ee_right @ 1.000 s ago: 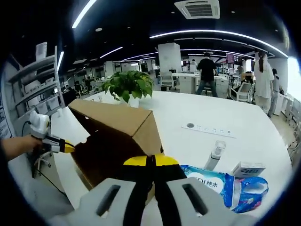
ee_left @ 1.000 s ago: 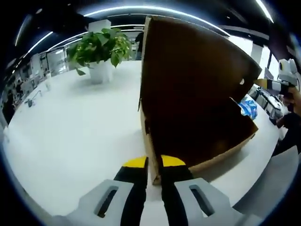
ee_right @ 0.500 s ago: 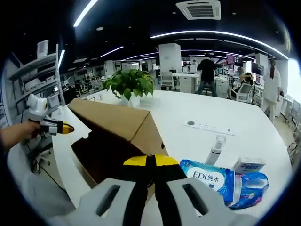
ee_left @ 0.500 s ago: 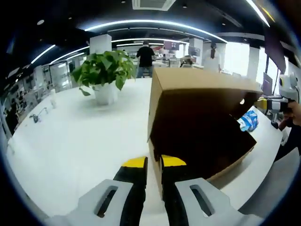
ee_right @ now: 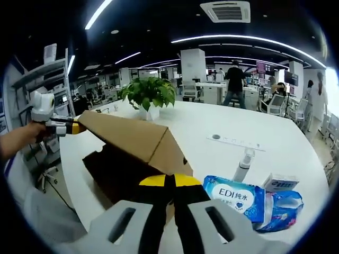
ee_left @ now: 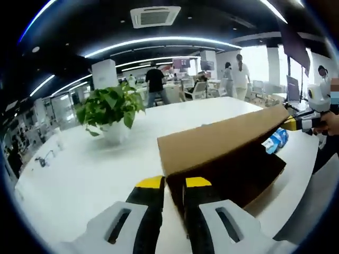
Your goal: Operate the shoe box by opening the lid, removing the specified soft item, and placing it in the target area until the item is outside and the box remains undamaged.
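Note:
A brown cardboard shoe box [ee_right: 114, 172] stands on the white table [ee_right: 212, 127], its lid [ee_right: 135, 137] slanting low over the dark inside. My right gripper [ee_right: 169, 181] is shut on the lid's near corner. My left gripper [ee_left: 174, 183] is shut on the lid [ee_left: 222, 140] at the other end; it appears in the right gripper view as a yellow-tipped tool [ee_right: 69, 127] at the lid's far corner. The right gripper [ee_left: 294, 124] appears likewise at the lid's far end. A blue soft pack of wipes [ee_right: 235, 197] lies on the table beside the box, also seen past the lid [ee_left: 275, 138].
A potted plant [ee_left: 108, 108] stands further back on the table [ee_left: 79, 169]. A spray bottle [ee_right: 243, 165], a small white carton [ee_right: 279, 183] and a power strip [ee_right: 235, 144] lie near the wipes. People stand among desks behind. Shelves [ee_right: 47, 79] rise on the left.
The lid has swung down from nearly upright to a low slant over the box, with both grippers still on its ends. The wipes pack stays on the table.

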Tool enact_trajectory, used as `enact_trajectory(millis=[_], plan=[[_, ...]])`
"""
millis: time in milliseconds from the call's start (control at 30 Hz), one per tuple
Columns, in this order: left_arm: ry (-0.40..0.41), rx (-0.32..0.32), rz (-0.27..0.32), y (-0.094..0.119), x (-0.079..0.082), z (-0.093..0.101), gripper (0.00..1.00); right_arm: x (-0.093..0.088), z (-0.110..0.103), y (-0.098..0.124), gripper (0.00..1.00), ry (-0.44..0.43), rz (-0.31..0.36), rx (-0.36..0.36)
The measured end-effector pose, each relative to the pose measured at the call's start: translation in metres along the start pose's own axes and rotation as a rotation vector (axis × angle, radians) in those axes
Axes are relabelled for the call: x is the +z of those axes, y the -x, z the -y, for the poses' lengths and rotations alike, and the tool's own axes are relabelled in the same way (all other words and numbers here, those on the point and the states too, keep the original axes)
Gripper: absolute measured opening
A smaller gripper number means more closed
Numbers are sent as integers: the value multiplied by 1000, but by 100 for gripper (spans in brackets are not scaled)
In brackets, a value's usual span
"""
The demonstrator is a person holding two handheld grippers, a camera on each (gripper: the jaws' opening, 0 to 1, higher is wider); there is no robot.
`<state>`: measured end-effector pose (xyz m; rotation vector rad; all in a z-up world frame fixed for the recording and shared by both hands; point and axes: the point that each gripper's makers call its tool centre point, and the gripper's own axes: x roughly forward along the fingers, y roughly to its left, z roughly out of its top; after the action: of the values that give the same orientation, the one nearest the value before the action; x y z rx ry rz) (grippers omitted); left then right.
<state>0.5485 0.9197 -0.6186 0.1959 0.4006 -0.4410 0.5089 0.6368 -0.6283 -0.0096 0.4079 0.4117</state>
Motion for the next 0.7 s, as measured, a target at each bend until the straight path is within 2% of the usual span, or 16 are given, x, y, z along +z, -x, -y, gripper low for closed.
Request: enact_trajectory(millis=[267, 400, 700], plan=[[-30, -30, -14, 7, -11, 6, 16, -7, -10, 2, 6, 29, 0, 29], [-40, -48, -26, 10, -16, 10, 18, -12, -16, 4, 10, 88, 1, 49], [-60, -102, -61, 14, -32, 22, 30, -28, -31, 7, 21, 162, -29, 113]])
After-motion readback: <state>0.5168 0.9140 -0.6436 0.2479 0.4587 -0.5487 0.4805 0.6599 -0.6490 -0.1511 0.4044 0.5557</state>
